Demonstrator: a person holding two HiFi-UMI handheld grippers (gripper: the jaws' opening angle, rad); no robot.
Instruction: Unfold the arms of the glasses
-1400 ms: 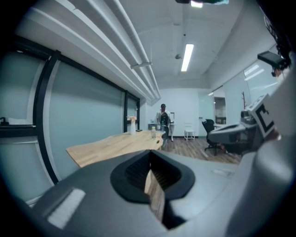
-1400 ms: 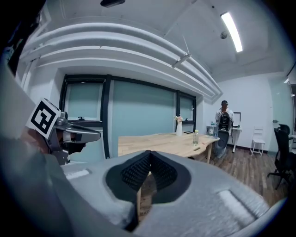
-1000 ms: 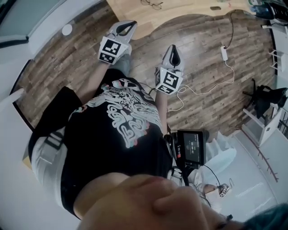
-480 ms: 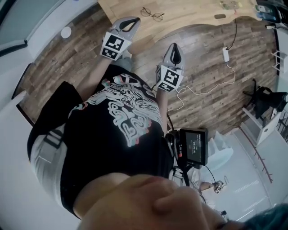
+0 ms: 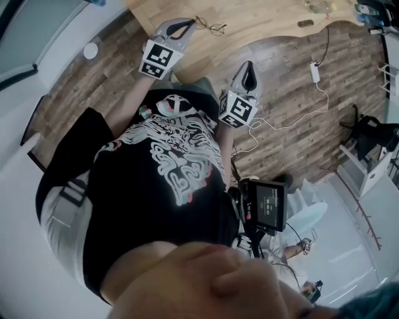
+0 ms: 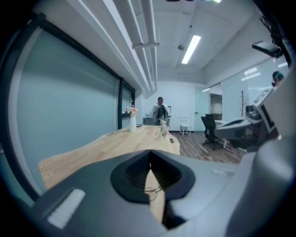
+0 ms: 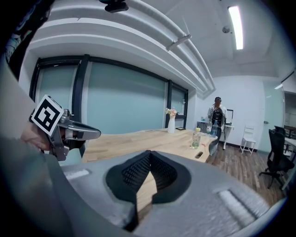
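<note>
Thin dark-framed glasses (image 5: 211, 26) lie on the light wooden table (image 5: 262, 19) near its front edge. In the head view my left gripper (image 5: 189, 23) reaches over the table edge, its tips just left of the glasses and apart from them. It is shut with nothing held. The left gripper view shows the glasses (image 6: 152, 190) through the gap below the closed left gripper (image 6: 150, 163). My right gripper (image 5: 249, 63) hangs over the wood floor short of the table, also shut and empty. In its own view the right gripper (image 7: 149, 153) points along the table.
A clear bottle (image 7: 196, 138), a white vase with flowers (image 7: 171, 124) and a small dark object (image 7: 199, 155) stand farther along the table. A person (image 7: 216, 113) stands at its far end. A white adapter with cable (image 5: 313, 71) lies on the floor.
Both grippers have moved forward toward the table. The left one went from over the floor to over the table edge beside the glasses. Both stayed shut.
</note>
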